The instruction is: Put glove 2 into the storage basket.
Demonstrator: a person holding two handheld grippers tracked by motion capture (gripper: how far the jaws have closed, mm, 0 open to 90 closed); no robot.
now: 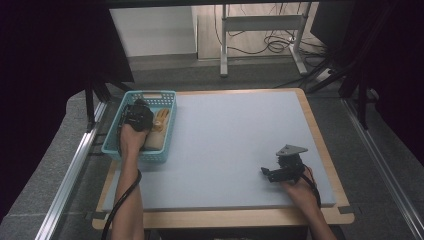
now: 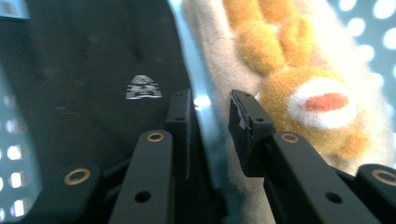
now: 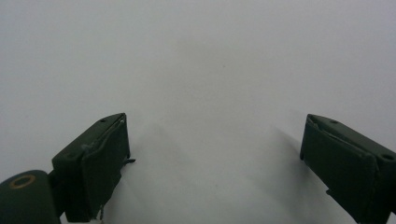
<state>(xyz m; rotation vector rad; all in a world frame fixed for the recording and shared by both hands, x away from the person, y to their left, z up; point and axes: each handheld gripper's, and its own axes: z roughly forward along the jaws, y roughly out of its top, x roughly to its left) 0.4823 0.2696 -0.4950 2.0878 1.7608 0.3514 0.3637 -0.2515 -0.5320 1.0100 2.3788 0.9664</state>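
- The left gripper (image 1: pixel 136 116) was down inside the blue basket (image 1: pixel 150 93) at the far left corner of the desk (image 1: pixel 235 135). The hand reached in from above because the basket has high walls.
- A soft toy (image 1: pixel 161 120) lay in the basket, just beside that gripper. It was fluffy, orange and tan, with a white patch and a red spot on it.
- In the left gripper view, the left gripper's (image 2: pixel 210 105) jaws were squeezed close together, with just a thin gap between them.
- The soft toy (image 2: pixel 322 100) lay against the outside of one jaw. A flat black thing (image 2: pixel 93 70) with a small grey mark lay against the other jaw.
- I could not tell if the jaws were pinching a bit of the toy or nothing at all. The tips sat right at the toy's edge, so it looked like a try at picking it up.
- The toy is soft, so I think a pinch on its fluffy edge could slip off.
- The right gripper (image 1: pixel 267 172) rested on the desk near the front right corner, well apart from the basket. It seemed to be waiting out of the way.
- In the right gripper view, the right gripper's (image 3: pixel 215 135) jaws were spread wide with nothing between them, just the plain pale desk top.
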